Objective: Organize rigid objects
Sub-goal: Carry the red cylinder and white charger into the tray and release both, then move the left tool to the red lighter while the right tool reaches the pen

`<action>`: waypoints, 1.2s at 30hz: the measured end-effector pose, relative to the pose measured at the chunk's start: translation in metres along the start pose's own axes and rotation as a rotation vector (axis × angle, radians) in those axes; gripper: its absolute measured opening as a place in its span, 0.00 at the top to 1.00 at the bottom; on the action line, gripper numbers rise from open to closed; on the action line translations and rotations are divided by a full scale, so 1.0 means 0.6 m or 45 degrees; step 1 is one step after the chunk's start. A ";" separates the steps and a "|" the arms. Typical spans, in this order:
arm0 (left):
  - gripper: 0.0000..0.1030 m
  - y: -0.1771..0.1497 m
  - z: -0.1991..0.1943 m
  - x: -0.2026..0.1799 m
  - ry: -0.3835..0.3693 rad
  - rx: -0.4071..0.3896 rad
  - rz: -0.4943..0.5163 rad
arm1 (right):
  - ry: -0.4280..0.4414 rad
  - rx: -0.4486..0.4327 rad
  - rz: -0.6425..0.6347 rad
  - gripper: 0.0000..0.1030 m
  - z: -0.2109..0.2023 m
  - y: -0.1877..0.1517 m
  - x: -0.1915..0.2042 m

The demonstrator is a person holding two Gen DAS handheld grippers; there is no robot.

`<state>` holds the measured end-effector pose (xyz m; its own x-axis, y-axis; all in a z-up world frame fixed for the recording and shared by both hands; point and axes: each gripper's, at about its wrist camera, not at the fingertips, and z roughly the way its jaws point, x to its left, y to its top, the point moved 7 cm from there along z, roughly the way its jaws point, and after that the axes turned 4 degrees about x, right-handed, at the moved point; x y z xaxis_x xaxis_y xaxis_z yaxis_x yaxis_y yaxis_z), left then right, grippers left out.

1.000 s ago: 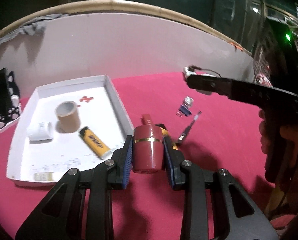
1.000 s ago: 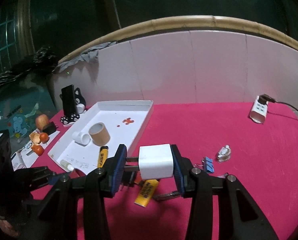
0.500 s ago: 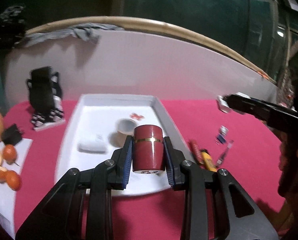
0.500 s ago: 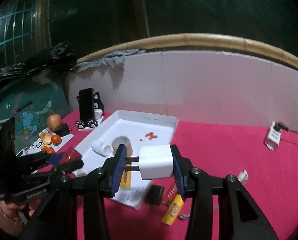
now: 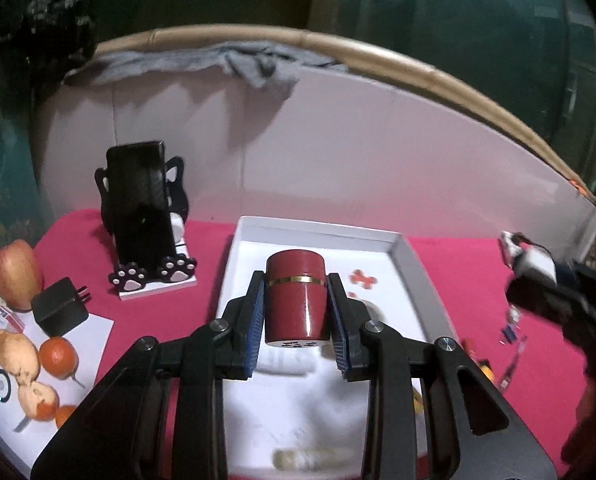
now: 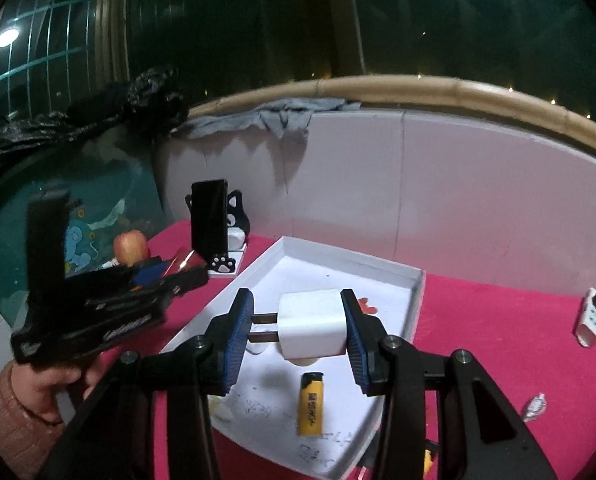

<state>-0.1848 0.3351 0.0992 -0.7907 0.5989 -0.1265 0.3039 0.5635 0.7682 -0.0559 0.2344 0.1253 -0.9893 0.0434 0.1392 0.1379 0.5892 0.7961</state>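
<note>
A dark red cylinder with a gold band [image 5: 296, 297] hangs over the white tray [image 5: 413, 264], pinched upright by my left gripper [image 5: 296, 322]. In the right wrist view a white plug adapter [image 6: 311, 326] sits between the blue pads, its two prongs against the left pad; my right gripper [image 6: 298, 330] is shut on it above the tray [image 6: 415, 292]. A yellow lighter [image 6: 310, 404] lies in the tray below. The left gripper [image 6: 178, 276] shows at the left of that view, held by a hand [image 6: 46, 384]. The right gripper with the adapter shows blurred at the right of the left wrist view.
A black phone on a cat-shaped stand [image 5: 146, 224] stands left of the tray, with an apple [image 5: 16, 274], a black charger [image 5: 60, 306] and small fruits [image 5: 56, 356] on paper. A white power strip [image 6: 589, 318] and small items [image 5: 509, 332] lie on the red cloth at right. A white wall backs the table.
Both grippers swung left and rose a little with their loads, from over the loose items on the red cloth to above the white tray. Neither grip changed.
</note>
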 end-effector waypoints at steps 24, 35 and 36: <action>0.19 -0.037 0.115 0.019 0.114 0.168 -0.107 | -0.056 0.244 0.052 0.47 0.130 -0.093 -0.008; 0.14 -0.040 0.017 -0.027 0.065 -0.023 -0.082 | -0.176 0.058 0.092 0.00 0.042 -0.094 -0.074; 0.14 -0.044 0.011 -0.040 0.037 -0.024 -0.071 | -0.188 0.049 0.126 0.00 0.030 -0.098 -0.091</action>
<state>-0.1700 0.3096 0.0776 -0.8213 0.5501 -0.1510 0.2492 0.5842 0.7724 -0.0107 0.2121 0.0601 -0.9676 0.2190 0.1256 0.2358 0.6063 0.7594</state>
